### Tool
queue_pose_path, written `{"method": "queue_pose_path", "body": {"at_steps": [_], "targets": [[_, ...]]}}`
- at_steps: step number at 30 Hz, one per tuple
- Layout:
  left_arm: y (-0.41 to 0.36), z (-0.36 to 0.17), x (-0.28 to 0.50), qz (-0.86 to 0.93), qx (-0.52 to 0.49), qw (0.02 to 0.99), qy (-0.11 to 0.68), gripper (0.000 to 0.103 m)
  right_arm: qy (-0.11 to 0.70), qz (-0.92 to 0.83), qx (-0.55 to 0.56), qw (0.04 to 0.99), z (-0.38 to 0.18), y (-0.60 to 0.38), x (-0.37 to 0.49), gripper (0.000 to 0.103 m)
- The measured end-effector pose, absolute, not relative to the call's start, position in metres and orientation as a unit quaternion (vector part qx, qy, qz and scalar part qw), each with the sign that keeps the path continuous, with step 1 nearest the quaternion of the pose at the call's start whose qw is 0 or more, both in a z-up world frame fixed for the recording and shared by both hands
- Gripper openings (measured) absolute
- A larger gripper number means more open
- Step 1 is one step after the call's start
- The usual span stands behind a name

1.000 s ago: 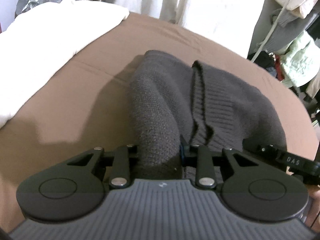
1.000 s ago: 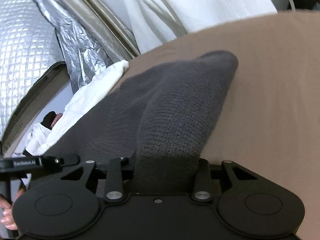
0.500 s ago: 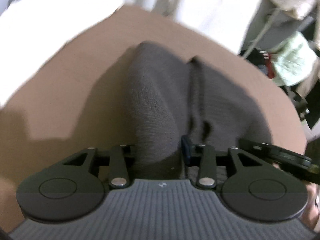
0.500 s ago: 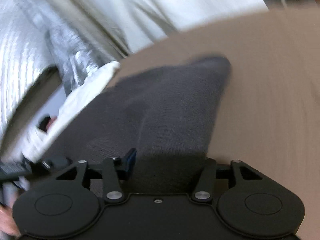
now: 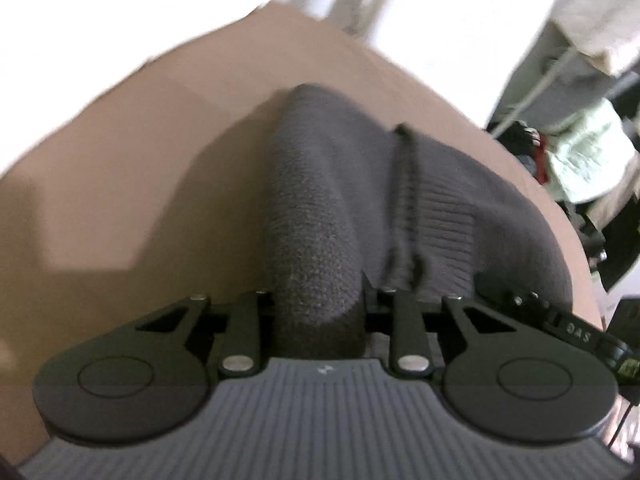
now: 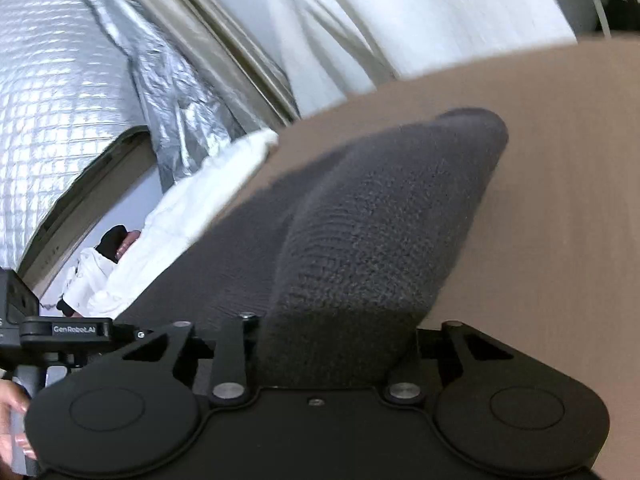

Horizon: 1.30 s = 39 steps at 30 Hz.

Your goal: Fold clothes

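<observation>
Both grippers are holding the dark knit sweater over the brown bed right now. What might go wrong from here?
1. Each grip is on a thick bunched roll: the left gripper and right gripper may lose some layers of the sweater, leaving an uneven fold.
2. The ribbed edge lies doubled beside the left grip and could get trapped as a crease.
3. Both views are motion-blurred, so alignment on the brown bed is hard to judge.
</observation>
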<state>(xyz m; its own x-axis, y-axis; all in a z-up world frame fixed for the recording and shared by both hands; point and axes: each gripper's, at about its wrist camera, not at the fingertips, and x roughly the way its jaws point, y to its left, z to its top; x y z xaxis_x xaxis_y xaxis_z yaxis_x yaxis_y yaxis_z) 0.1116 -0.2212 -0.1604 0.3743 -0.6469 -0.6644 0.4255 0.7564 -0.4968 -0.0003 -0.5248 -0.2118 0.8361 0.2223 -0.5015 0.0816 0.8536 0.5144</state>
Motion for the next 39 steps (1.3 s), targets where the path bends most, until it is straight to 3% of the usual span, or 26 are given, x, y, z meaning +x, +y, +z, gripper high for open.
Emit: {"method": "queue_pose_path", "body": {"at_steps": [6, 13, 18, 23, 27, 32, 34, 36, 37, 39], "targets": [[-0.217, -0.136, 0.102, -0.369, -0.143, 0.819, 0.417, 0.025, 0.249, 0.028, 0.123, 0.960, -0.159, -0.479, -0.007, 0.034], [-0.197, -0.121, 0.106, -0.343, -0.154, 0.838, 0.396, 0.025, 0.238, 0.052, 0.082, 0.966, -0.125, -0.457, 0.009, 0.034], [-0.165, -0.101, 0.108, -0.302, -0.157, 0.863, 0.373, 0.025, 0.240, 0.087, 0.083, 0.963, -0.112, -0.439, 0.031, 0.034], [-0.133, -0.085, 0.118, -0.238, -0.064, 0.885, 0.395, 0.025, 0.267, 0.138, 0.071, 0.951, -0.110, -0.393, 0.063, 0.033], [-0.100, -0.060, 0.162, -0.202, -0.033, 0.895, 0.396, 0.025, 0.272, 0.172, 0.062, 0.945, -0.105, -0.354, 0.108, 0.033], [-0.063, -0.012, 0.239, -0.119, 0.009, 0.932, 0.343, 0.026, 0.214, 0.199, 0.131, 0.947, -0.093, -0.318, 0.183, 0.033], [-0.052, -0.013, 0.285, -0.114, 0.031, 0.931, 0.344, 0.031, 0.217, 0.200, 0.185, 0.938, -0.097, -0.301, 0.225, 0.036], [-0.044, -0.025, 0.337, -0.115, 0.064, 0.924, 0.358, 0.050, 0.221, 0.200, 0.237, 0.925, -0.101, -0.285, 0.267, 0.052], [-0.038, -0.045, 0.362, -0.096, 0.056, 0.918, 0.380, 0.052, 0.255, 0.195, 0.259, 0.911, -0.114, -0.274, 0.295, 0.063], [-0.020, -0.091, 0.399, -0.039, -0.003, 0.904, 0.426, 0.049, 0.330, 0.171, 0.266, 0.889, -0.153, -0.259, 0.336, 0.064]]}}
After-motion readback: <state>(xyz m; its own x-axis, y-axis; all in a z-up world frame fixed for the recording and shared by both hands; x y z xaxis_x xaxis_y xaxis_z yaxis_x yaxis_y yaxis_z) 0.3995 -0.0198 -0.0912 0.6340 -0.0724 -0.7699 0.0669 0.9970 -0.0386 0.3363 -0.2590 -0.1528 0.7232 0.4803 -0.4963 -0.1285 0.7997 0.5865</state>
